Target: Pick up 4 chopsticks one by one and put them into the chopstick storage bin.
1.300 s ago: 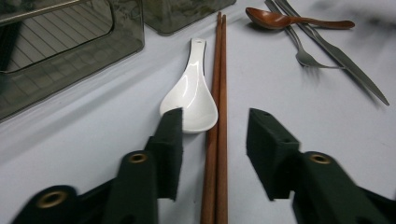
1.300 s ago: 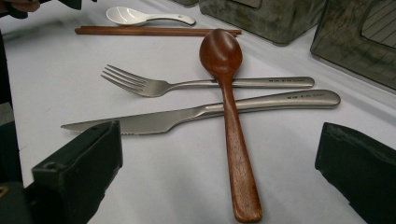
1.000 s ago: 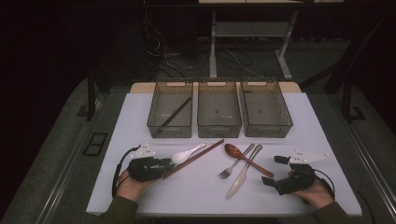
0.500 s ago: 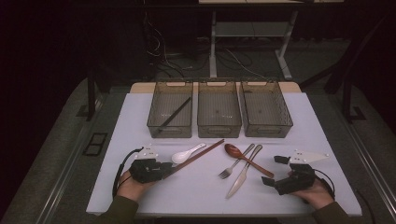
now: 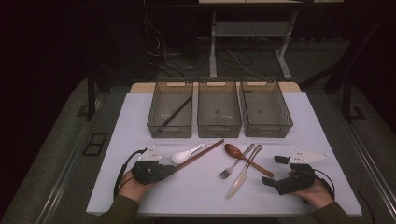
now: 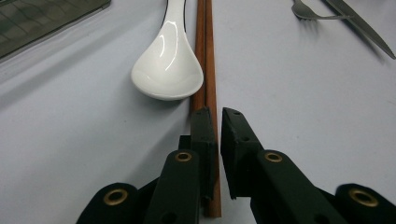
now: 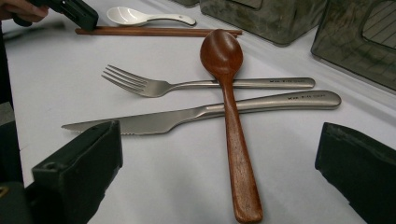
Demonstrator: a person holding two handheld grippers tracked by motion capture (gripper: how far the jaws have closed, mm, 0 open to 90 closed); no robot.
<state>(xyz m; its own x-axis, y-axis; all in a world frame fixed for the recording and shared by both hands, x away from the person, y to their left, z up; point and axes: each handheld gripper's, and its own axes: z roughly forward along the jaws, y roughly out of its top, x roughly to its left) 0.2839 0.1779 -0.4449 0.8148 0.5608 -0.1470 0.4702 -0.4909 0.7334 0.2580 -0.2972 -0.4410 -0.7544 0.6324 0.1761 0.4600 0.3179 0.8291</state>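
Note:
A pair of brown wooden chopsticks [image 5: 201,153] [image 6: 205,56] lies slantwise on the white table, next to a white ceramic spoon [image 5: 187,153] [image 6: 168,70]. My left gripper [image 5: 170,170] [image 6: 217,114] sits at their near end. Its jaws have just been closing and now stand almost together, shut on the chopsticks. My right gripper [image 5: 273,171] [image 7: 217,135] rests low at the front right with its jaws wide open. Ahead of it a wooden spoon [image 5: 243,157] [image 7: 229,116] lies across a steel fork [image 5: 236,164] [image 7: 187,85] and knife [image 5: 243,175] [image 7: 210,112].
Three clear plastic bins stand in a row at the back: left bin [image 5: 169,130], middle bin [image 5: 219,129], right bin [image 5: 268,129]. A dark chopstick [image 5: 175,113] lies in the left one. Bare white tabletop [image 5: 135,121] surrounds the cutlery.
Both hands stay where they were and no cutlery has shifted. The left gripper's jaws have drawn in on the near end of the chopsticks.

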